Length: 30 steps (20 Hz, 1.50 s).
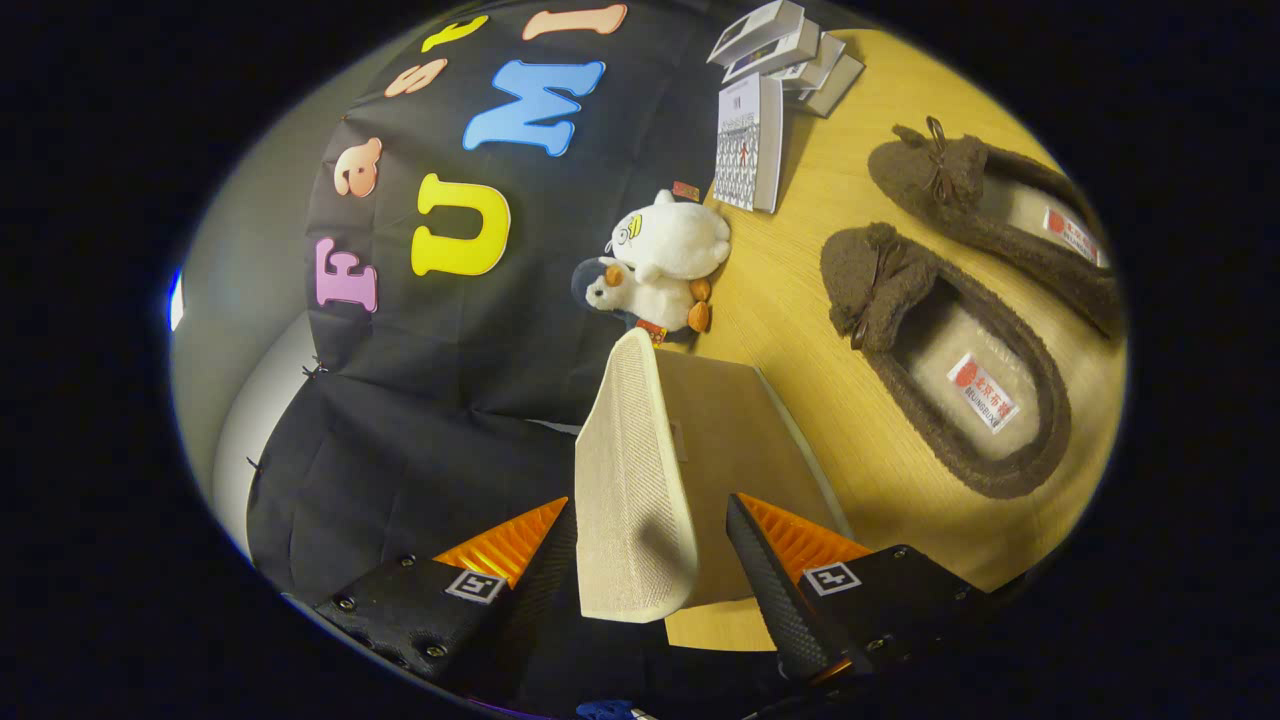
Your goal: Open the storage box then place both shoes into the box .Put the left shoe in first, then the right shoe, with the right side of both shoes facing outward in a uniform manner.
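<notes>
The storage box (740,430) is a taupe fabric box on the wooden table (800,260). Its pale woven lid (630,480) is raised on edge and stands between the fingers of my gripper (650,503). One finger lies against the lid's outer face. The other finger stands a small gap away from it, so the gripper is open around the lid. Two brown fluffy shoes with bows lie on the table beyond the box. The nearer shoe (940,360) is beside the box and the farther shoe (1000,210) is behind it. Both show their pale insoles.
A white plush toy (665,260) leans against the black cloth wall just beyond the box. A desk calendar (750,140) and a stack of small white boxes (785,50) stand farther back on the table.
</notes>
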### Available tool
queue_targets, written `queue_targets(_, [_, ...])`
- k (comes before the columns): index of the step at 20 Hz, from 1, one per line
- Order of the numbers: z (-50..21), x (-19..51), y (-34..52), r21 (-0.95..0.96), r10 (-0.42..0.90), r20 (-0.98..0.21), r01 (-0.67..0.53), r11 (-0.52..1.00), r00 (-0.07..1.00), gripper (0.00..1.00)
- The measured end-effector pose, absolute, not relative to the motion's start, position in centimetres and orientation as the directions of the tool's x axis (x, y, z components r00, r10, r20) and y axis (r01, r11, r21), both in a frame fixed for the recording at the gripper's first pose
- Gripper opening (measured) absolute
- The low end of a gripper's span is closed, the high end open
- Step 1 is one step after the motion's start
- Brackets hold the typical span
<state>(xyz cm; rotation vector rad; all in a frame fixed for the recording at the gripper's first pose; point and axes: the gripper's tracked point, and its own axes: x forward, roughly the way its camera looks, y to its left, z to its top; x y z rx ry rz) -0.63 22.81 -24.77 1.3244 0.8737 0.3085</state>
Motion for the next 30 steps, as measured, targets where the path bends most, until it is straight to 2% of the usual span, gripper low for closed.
queue_targets(1, [-25.2,-0.5,23.1,0.923,0.657,-0.385,0.284,0.260,0.649,0.92])
queue_targets(2, [-25.4,-0.5,23.5,0.923,0.666,-0.385,0.287,0.258,0.639,0.74])
queue_targets(3, [-25.2,-1.0,23.6,0.924,0.677,-0.382,0.284,0.257,0.629,0.70])
queue_targets(6, [-25.2,-1.6,23.4,0.920,0.691,-0.390,0.293,0.261,0.608,0.70])
queue_targets(8, [-25.6,0.4,24.5,0.921,0.684,-0.385,0.302,0.245,0.620,0.19])
queue_targets(13, [-25.0,-1.0,24.7,0.923,0.694,-0.384,0.266,0.277,0.609,0.16])
queue_targets(14, [-27.3,2.7,27.3,0.913,0.668,-0.408,0.274,0.303,0.622,0.08])
queue_targets(15, [-23.8,-0.4,24.0,0.915,0.680,-0.403,0.246,0.320,0.612,0.00])
queue_targets(18, [-22.6,-0.4,24.6,0.900,0.677,-0.421,0.183,0.396,0.604,0.00])
queue_targets(26, [-15.8,1.1,27.1,0.920,0.703,-0.347,0.077,0.385,0.621,0.00])
queue_targets(30, [-12.9,1.6,29.1,0.886,0.685,-0.358,0.000,0.464,0.635,0.00])
